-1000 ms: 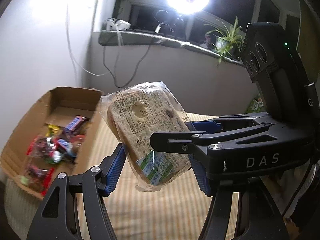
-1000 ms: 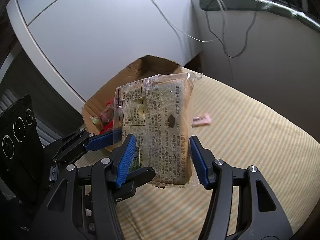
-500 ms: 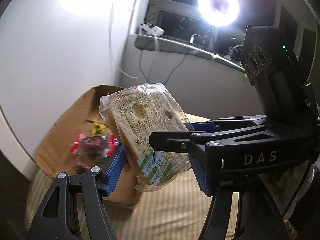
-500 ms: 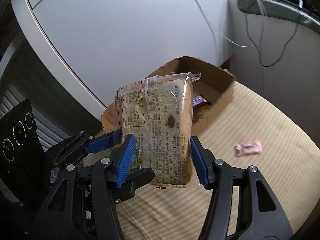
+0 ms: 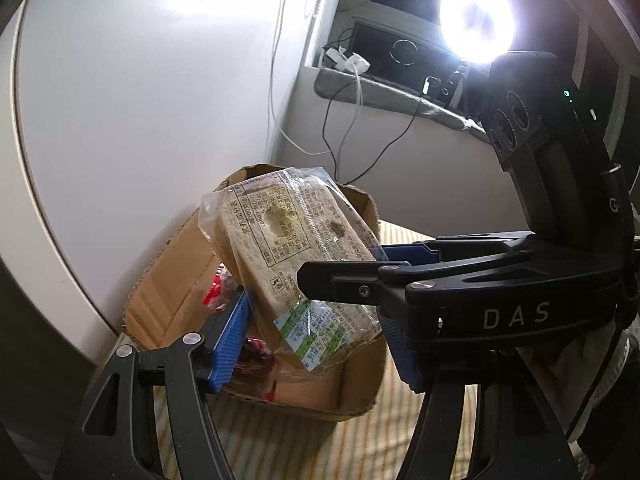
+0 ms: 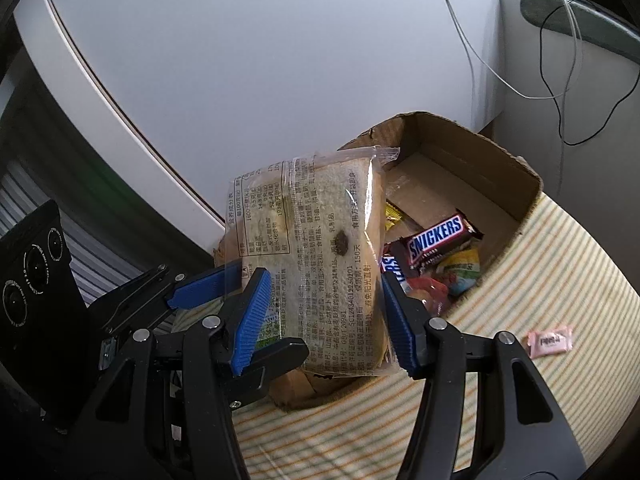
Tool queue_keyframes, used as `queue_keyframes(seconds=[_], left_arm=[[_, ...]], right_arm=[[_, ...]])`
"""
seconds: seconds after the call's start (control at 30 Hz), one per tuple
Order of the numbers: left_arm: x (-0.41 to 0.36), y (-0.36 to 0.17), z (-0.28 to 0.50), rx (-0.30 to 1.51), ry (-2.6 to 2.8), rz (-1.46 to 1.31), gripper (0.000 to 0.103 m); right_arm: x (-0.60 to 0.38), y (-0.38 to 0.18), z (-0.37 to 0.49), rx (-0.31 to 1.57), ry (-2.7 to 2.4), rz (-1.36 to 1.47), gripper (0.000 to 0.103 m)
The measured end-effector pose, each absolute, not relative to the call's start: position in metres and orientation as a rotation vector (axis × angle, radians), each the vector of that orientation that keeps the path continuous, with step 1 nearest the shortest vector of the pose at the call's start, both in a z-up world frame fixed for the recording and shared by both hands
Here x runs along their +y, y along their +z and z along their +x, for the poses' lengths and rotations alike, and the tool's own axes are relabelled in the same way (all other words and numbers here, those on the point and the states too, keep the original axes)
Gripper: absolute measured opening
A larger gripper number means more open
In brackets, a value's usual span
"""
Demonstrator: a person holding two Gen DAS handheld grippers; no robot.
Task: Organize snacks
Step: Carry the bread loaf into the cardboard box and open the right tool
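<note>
From where I was driving it, the room looked pretty dim apart from a ring light blasting away at about 1 o'clock in the left view. It sat over a grey window ledge with dark glass behind. A white adapter lay on that ledge, and thin cables drooped down the pale wall below. A big white curved panel filled everything from 9 to 12 o'clock. Down at 6 o'clock was a striped beige cover.
</note>
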State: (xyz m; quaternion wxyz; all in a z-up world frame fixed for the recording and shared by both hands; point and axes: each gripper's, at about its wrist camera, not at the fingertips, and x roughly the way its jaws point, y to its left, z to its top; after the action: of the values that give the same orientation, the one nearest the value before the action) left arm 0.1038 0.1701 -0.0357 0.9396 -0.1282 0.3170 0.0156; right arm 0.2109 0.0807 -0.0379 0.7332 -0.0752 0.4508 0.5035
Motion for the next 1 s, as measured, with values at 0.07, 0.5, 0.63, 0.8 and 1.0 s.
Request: queue_keyframes(seconds=[0.07, 0.5, 0.63, 0.8, 1.0], left_arm=[[0.173, -0.037, 0.106, 0.650, 0.037, -0.264, 0.063], [0.181, -0.040, 0.102, 0.652, 0.073, -0.246, 0.059], [0.181, -0.038, 0.102, 0.646, 0.079, -0.247, 0.059], [0.182, -0.036, 0.098, 0.640, 0.084, -0.250, 0.059], [0.181, -0.033, 0.091, 0.632, 0.083, -0.259, 0.059]], right_arm=[[0.088, -0.040, 0.213, 0.997, 1.107, -0.167, 0.058], [0.094, -0.038, 0.210, 0.953, 1.058, -0.213, 0.058], [0.089, -0.033, 0.213, 0.934, 1.025, -0.215, 0.058], [0.081, -0.028, 0.213, 0.916, 1.007, -0.221, 0.061], [0.061, -0.017, 0.217, 0.858, 0.949, -0.229, 0.070]])
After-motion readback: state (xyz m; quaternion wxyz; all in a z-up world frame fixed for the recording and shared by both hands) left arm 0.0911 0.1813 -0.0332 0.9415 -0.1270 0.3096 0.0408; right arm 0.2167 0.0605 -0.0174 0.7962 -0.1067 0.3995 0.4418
